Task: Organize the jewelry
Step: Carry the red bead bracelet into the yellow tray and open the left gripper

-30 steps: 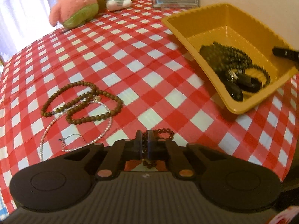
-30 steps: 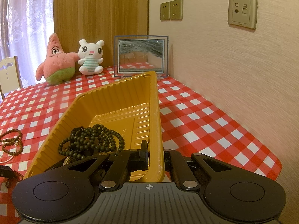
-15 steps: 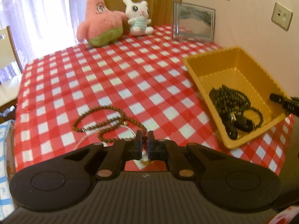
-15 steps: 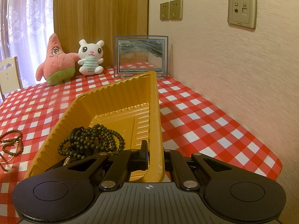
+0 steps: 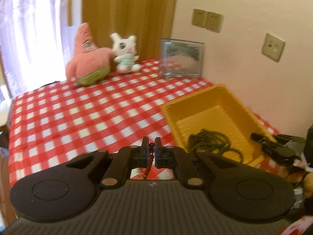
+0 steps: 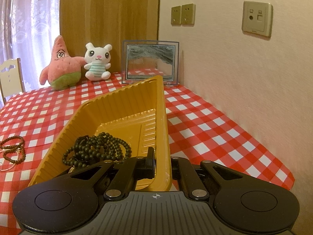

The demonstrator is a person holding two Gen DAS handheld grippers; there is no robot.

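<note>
Lifted off the table since earlier, the left hand-held gripper (image 5: 151, 144) pinches a red bead bracelet (image 5: 148, 163) hanging lengthwise downward.

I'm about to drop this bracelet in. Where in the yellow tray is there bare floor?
The yellow tray is bare across its far half, toward the picture frame. The near end is crowded: dark green beads fill it, and the right hand-held gripper clamps the near right wall.
</note>
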